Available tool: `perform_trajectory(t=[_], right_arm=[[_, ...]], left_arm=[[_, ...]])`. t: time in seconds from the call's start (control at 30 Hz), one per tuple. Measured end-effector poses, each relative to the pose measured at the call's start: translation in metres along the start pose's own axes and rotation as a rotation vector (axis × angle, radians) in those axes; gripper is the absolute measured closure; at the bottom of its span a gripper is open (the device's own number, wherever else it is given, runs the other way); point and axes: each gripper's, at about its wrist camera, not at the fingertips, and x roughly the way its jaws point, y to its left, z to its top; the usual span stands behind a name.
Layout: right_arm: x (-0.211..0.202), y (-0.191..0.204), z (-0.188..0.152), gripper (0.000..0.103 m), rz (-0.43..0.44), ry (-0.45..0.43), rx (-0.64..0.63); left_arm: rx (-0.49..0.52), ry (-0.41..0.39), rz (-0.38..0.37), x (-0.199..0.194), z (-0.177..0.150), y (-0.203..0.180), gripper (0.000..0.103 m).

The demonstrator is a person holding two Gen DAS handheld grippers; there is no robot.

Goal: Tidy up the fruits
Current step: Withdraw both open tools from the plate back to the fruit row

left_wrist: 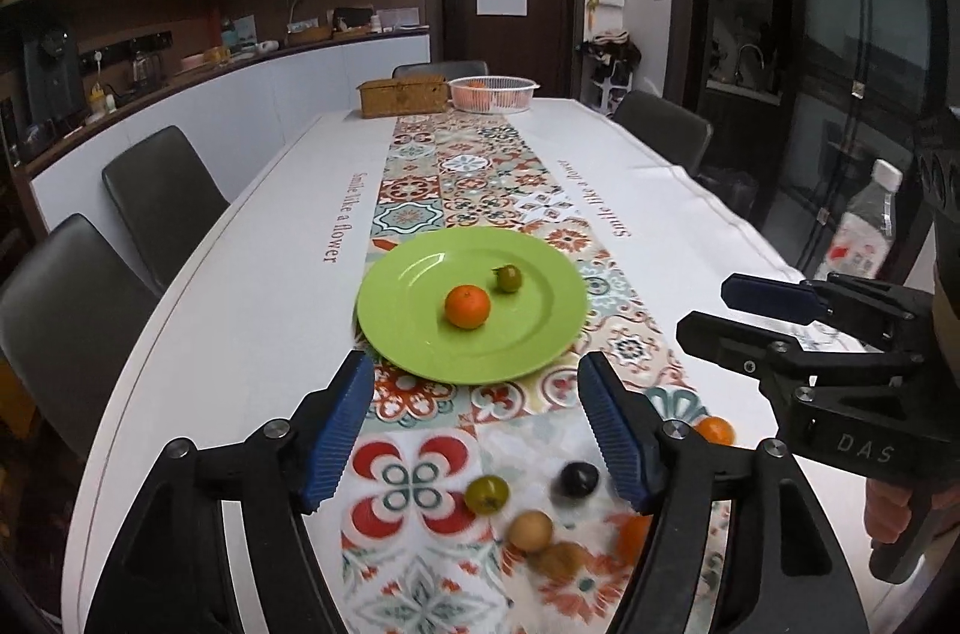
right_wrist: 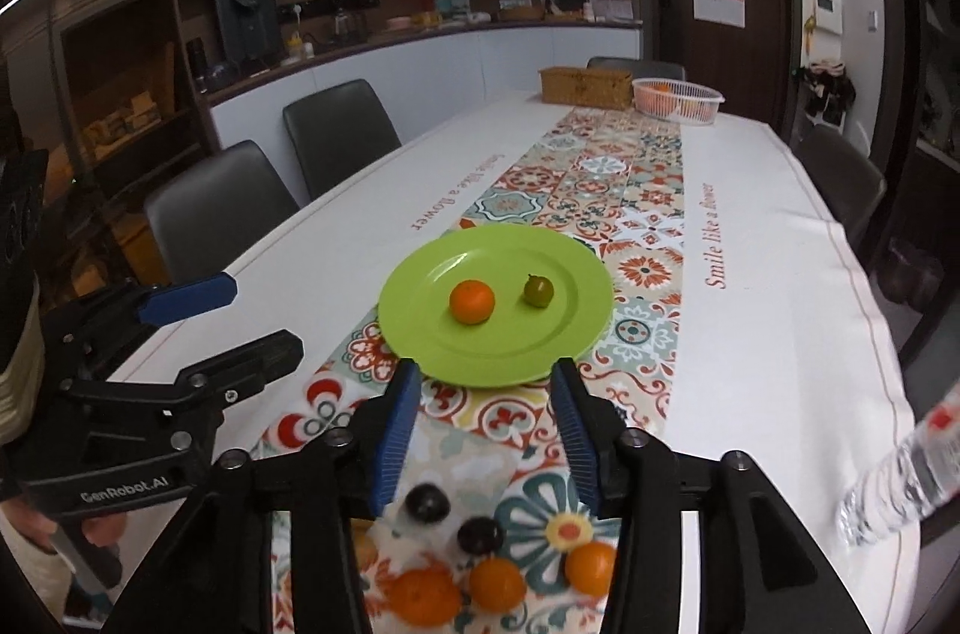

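A green plate (left_wrist: 414, 328) (right_wrist: 552, 334) lies on the patterned runner and holds an orange fruit (left_wrist: 467, 306) (right_wrist: 472, 302) and a small green fruit (left_wrist: 508, 278) (right_wrist: 538, 290). My left gripper (left_wrist: 477, 430) is open and empty, above loose fruits near the table's front: a green one (left_wrist: 486, 494), a dark one (left_wrist: 577, 479), a tan one (left_wrist: 530, 530) and orange ones (left_wrist: 715, 430). My right gripper (right_wrist: 483, 433) is open and empty above two dark fruits (right_wrist: 426, 502) and several orange ones (right_wrist: 497, 583). Each gripper shows in the other's view, the right (left_wrist: 708, 310) and the left (right_wrist: 252, 328).
A wicker box (left_wrist: 403, 96) and a white basket (left_wrist: 493, 93) holding orange fruit stand at the table's far end. A water bottle (left_wrist: 864, 229) (right_wrist: 900, 472) stands at the right edge. Grey chairs (left_wrist: 162, 190) line both long sides of the table.
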Motion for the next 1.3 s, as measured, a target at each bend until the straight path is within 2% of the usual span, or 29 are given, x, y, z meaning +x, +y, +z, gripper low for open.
perform_trajectory(t=[0.5, 0.63, 0.83, 1.0, 1.13, 1.3], right_arm=[[-0.049, 0.018, -0.046, 0.056, 0.008, -0.036, -0.037], [-0.052, 0.024, -0.056, 0.056, 0.015, -0.03, -0.048], [-0.053, 0.03, -0.072, 0.056, 0.01, -0.006, -0.067], [-0.048, 0.033, -0.084, 0.05, 0.02, 0.03, -0.078], [-0.041, 0.036, -0.093, 0.05, 0.008, 0.059, -0.109], [-0.029, 0.037, -0.099, 0.05, 0.021, 0.099, -0.116]], left_arm=[[0.064, -0.036, 0.012, -0.043, -0.052, -0.028, 0.032], [0.103, -0.052, 0.031, -0.047, -0.064, -0.032, 0.032], [0.164, -0.071, 0.02, -0.052, -0.075, -0.039, 0.032], [0.19, -0.055, 0.001, -0.046, -0.085, -0.041, 0.032], [0.202, -0.026, -0.02, -0.036, -0.093, -0.041, 0.033], [0.211, 0.016, -0.051, -0.021, -0.1, -0.039, 0.043]])
